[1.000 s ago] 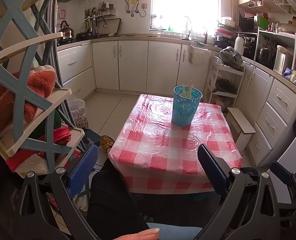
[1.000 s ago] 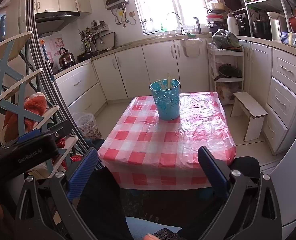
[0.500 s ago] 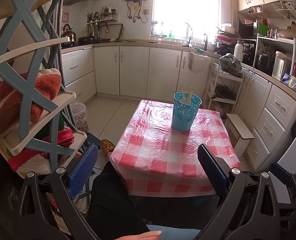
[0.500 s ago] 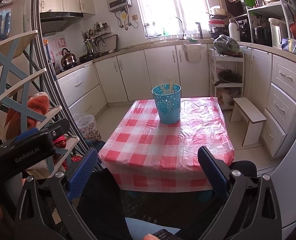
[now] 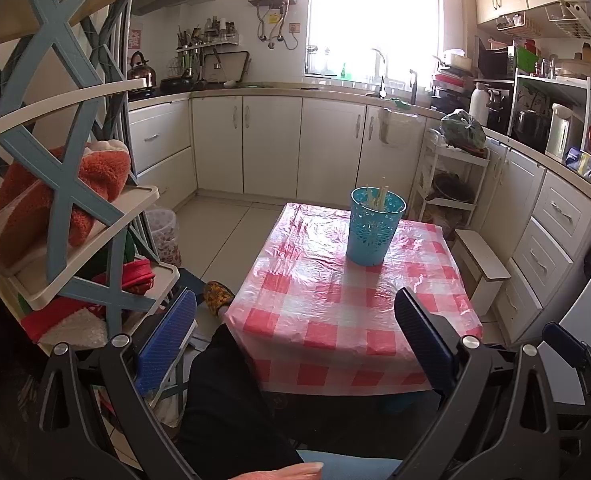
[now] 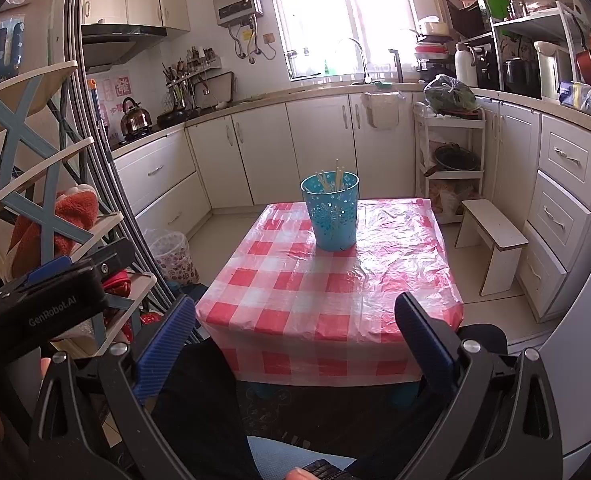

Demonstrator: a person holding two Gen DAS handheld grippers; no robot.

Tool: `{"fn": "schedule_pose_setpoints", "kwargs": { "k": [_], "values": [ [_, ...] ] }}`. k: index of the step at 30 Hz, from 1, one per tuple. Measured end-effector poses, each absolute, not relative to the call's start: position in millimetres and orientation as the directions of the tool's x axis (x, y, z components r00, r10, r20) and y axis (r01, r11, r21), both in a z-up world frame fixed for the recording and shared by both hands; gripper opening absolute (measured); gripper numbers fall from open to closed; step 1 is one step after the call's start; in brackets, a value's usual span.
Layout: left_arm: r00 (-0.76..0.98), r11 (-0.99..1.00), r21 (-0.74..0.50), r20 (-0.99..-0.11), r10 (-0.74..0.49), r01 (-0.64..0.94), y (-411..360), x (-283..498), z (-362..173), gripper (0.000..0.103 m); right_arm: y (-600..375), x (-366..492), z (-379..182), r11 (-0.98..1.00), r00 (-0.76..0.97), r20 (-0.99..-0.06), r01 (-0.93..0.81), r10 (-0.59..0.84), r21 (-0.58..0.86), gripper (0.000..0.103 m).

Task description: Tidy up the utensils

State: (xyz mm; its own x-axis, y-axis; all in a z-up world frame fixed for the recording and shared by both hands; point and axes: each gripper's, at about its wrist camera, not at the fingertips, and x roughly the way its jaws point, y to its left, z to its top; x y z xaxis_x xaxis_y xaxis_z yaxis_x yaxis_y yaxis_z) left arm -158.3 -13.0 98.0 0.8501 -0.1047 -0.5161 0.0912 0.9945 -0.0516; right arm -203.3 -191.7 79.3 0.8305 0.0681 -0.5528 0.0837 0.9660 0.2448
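1. Left gripper: blue-padded black tongs, spread wide, nothing between them. Held low over your lap, short of the table's near edge.

2. Right gripper: same build, tongs likewise wide apart & empty, same low position, just beside the left one.

3. Low table w/ red-and-white checked plastic cover: near half bare. No loose utensils visible on the cloth in either view.

4. Turquoise perforated plastic utensil cup: upright, past mid-table toward the far edge. Well apart from both sets of tongs, dead ahead in the right wrist view, slightly right of centre in the left.

5. Pale wooden chopsticks: several, standing in the cup, tips just above the rim. Count unclear.

6. White kitchen cabinets: far wall, below the window.

Step in hand, as I judge it: everything looks stowed, so either you're done or about to reach. If reaching, come fwd level, keep the tongs apart until over the rim, approach from above. The cup looks light & may tip if nudged sideways; steady it w/ your left while your right works. Crinkled cloth may slide.
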Motion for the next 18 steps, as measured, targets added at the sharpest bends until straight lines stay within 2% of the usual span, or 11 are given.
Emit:
{"fn": "schedule_pose_setpoints", "kwargs": {
  "k": [18],
  "values": [
    [0.858, 0.994, -0.062, -0.502, -0.105, 0.085, -5.9, -164.1, 98.5, 0.095, -187.6, -208.5, 87.8, 0.971, 0.839, -0.541, 0.084, 0.053, 0.225, 0.096]
  ]
}}
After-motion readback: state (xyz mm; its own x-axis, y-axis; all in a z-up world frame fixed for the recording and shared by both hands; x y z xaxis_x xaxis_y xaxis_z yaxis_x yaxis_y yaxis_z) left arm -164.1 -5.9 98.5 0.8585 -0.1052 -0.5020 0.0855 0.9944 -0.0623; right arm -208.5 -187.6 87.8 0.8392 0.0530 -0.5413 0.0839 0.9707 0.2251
